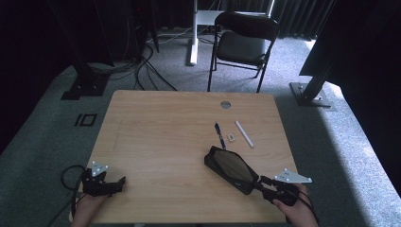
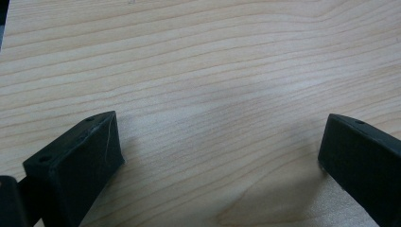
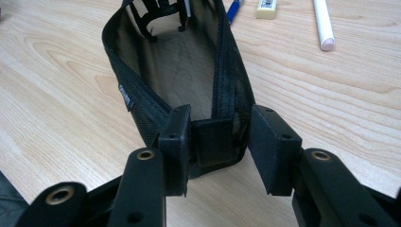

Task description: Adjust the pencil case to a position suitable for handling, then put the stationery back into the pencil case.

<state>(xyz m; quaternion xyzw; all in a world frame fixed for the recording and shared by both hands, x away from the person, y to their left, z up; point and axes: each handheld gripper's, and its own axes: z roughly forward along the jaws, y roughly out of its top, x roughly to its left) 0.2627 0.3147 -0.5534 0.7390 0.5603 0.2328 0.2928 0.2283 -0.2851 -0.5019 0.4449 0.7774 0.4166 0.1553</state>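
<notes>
A black mesh zip pouch [image 1: 230, 169] lies unzipped on the wooden table [image 1: 156, 132], at the front right. In the right gripper view the pouch [image 3: 189, 66] gapes open, and its near end tab sits between the jaws of my right gripper [image 3: 220, 127]. The jaws stand apart: one pad is at the tab and the other is a little off it. In the high view, my right gripper [image 1: 262, 182] is at the pouch's near corner. My left gripper [image 1: 120, 182] rests at the front left, open over bare wood [image 2: 222, 142].
Beyond the pouch lie a blue pen [image 1: 220, 135], a small eraser [image 1: 231, 137] and a white pen [image 1: 244, 134]. In the right gripper view the blue pen [image 3: 234, 9], the eraser [image 3: 266, 7] and the white pen [image 3: 323, 23] lie near the top edge. A folding chair [image 1: 241, 45] stands behind the table.
</notes>
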